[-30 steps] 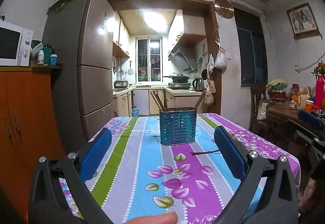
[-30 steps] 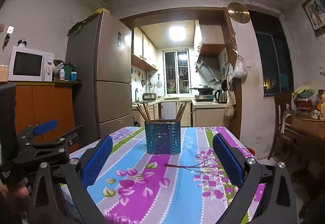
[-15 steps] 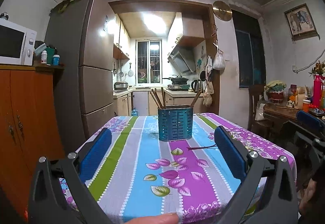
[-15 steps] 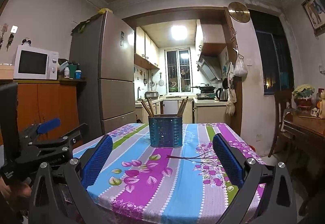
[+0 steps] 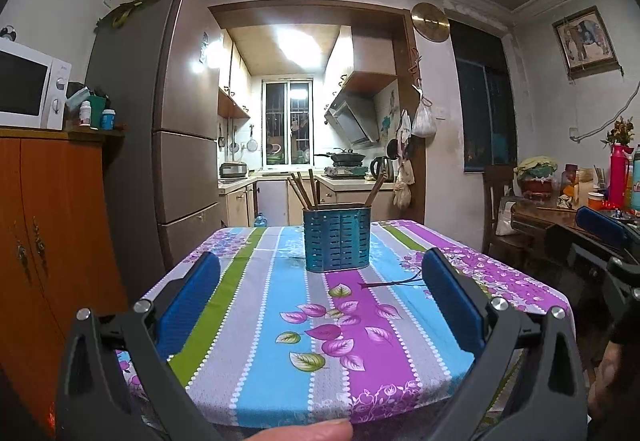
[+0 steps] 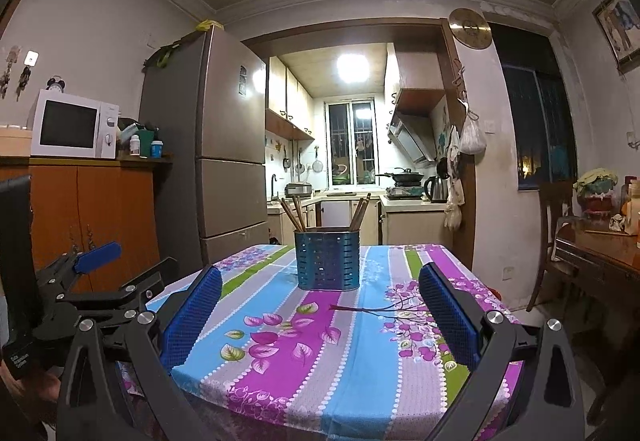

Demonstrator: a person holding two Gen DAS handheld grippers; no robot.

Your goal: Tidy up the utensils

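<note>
A blue slotted utensil holder (image 5: pixel 337 239) stands upright on the flowered tablecloth (image 5: pixel 280 321), with several brown chopsticks (image 5: pixel 302 191) leaning in it. It also shows in the right wrist view (image 6: pixel 327 259) with its chopsticks (image 6: pixel 294 213). My left gripper (image 5: pixel 320 305) is open and empty, held back over the table's near edge. My right gripper (image 6: pixel 320 315) is open and empty, also short of the holder. The left gripper shows at the left of the right wrist view (image 6: pixel 100 281); the right gripper shows at the right of the left wrist view (image 5: pixel 600 233).
An orange cabinet (image 5: pixel 52 241) with a microwave (image 5: pixel 28 85) stands left, a fridge (image 5: pixel 180 129) behind it. A wooden side table (image 5: pixel 560 217) with bottles and a chair (image 6: pixel 556 237) stand right. The kitchen lies behind.
Both grippers have drawn back from the holder and the view has tilted up; the table's near edge now shows. The holder has not moved. Both stay open.
</note>
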